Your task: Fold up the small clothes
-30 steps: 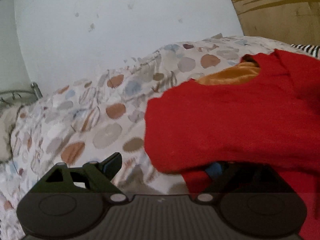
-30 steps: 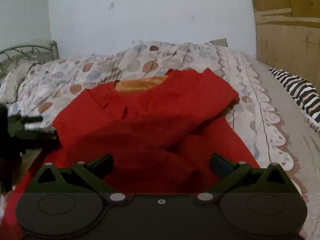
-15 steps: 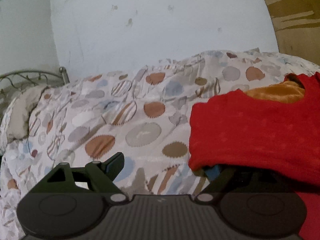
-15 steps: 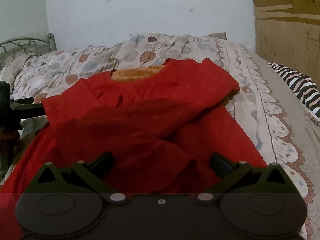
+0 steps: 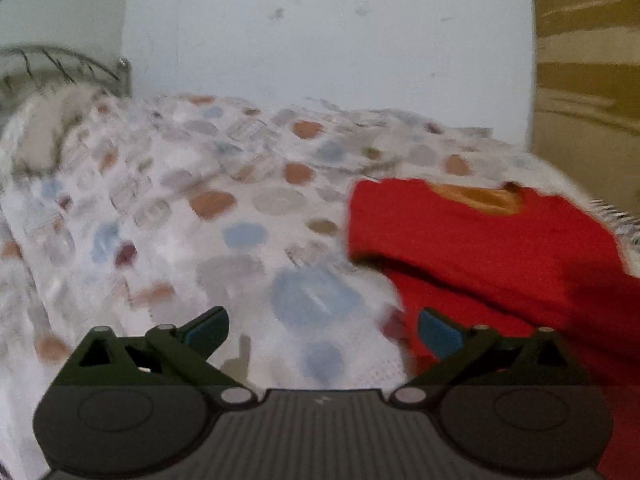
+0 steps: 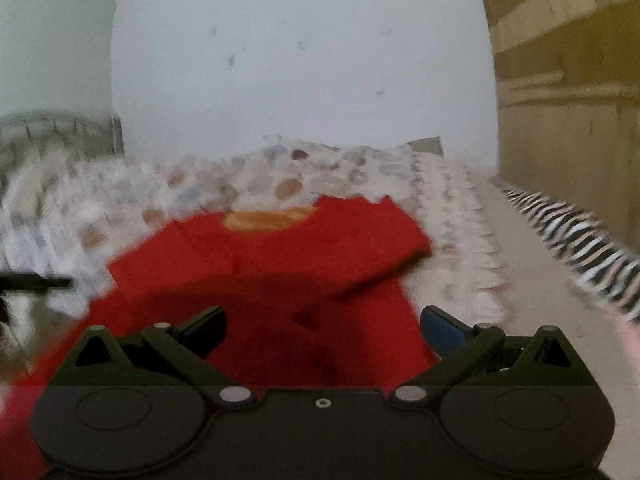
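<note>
One red garment [image 6: 280, 264] lies on the bedspread [image 5: 240, 216], which is white with brown, blue and grey spots. It is plain red with an orange lining showing at the neck opening [image 6: 272, 218], and its sides look folded in over the body, though blur hides the details. Its long axis runs near to far, neck at the far end toward the wall [image 6: 300, 60]. One striped black-and-white cloth [image 6: 580, 236] lies along the right edge of the bed. Two grippers show. The left gripper [image 5: 322, 330] has just been opening; its jaws stand spread over bare bedspread, nothing between them, the garment just to its right. The right gripper [image 6: 322, 326] hangs spread wide over the garment's near part, its pads not pressing the cloth.
</note>
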A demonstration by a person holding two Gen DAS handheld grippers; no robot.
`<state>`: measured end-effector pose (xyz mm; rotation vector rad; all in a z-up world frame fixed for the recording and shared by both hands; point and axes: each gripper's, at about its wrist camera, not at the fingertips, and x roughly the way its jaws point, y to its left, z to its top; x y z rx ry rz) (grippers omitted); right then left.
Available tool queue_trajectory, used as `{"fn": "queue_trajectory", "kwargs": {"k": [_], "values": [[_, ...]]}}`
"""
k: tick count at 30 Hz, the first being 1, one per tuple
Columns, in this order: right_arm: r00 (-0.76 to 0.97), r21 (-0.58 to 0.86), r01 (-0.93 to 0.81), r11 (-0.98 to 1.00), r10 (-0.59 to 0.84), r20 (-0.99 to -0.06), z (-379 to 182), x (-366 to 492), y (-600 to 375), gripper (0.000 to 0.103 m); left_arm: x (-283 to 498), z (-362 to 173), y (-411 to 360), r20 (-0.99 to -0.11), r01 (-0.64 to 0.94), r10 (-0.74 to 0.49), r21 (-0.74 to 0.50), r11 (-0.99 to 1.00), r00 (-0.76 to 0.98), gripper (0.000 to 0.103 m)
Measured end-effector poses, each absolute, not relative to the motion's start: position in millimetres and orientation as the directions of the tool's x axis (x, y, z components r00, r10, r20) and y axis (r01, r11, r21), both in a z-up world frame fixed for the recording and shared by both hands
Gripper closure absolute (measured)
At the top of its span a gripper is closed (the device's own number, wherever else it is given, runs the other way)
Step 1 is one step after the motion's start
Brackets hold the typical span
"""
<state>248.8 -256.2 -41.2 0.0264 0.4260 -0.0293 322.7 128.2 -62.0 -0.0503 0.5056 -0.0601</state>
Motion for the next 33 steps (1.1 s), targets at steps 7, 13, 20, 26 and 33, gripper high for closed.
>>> {"fn": "queue_trajectory", "kwargs": {"k": [7, 13, 20, 26, 33], "values": [[0.858, 0.025, 0.101, 0.995, -0.075, -0.508, -52.5, 224.9, -295.9, 0.019, 284.0, -72.3, 112.6, -0.58, 0.201, -0.283, -0.202, 0.959, 0.764, 0.014], [0.822, 0.134, 0.067, 0.989, 0.022, -0.569, -63.6, 234.9, -313.6, 0.052, 298.1, -86.2, 115.0, -0.675, 0.113, -0.279, -0.279, 0.954, 0.683, 0.046], [0.825, 0.191, 0.074, 0.979, 0.047, -0.563, -45.8, 229.0, -318.8, 0.092, 281.1, -60.6, 112.4, -0.659, 0.072, -0.197, -0.213, 0.974, 0.726, 0.098], [0.819, 0.119, 0.081, 0.99, 0.002, -0.573, -38.4, 224.1, -312.7, 0.093, 288.8, -78.3, 116.0, -0.694, 0.0, -0.163, -0.229, 0.973, 0.701, 0.1], [0.819, 0.132, 0.044, 0.99, 0.039, -0.572, -46.2, 213.6, -320.5, 0.077, 277.9, -76.3, 123.7, -0.675, -0.01, -0.178, -0.265, 0.964, 0.716, 0.06]]}}
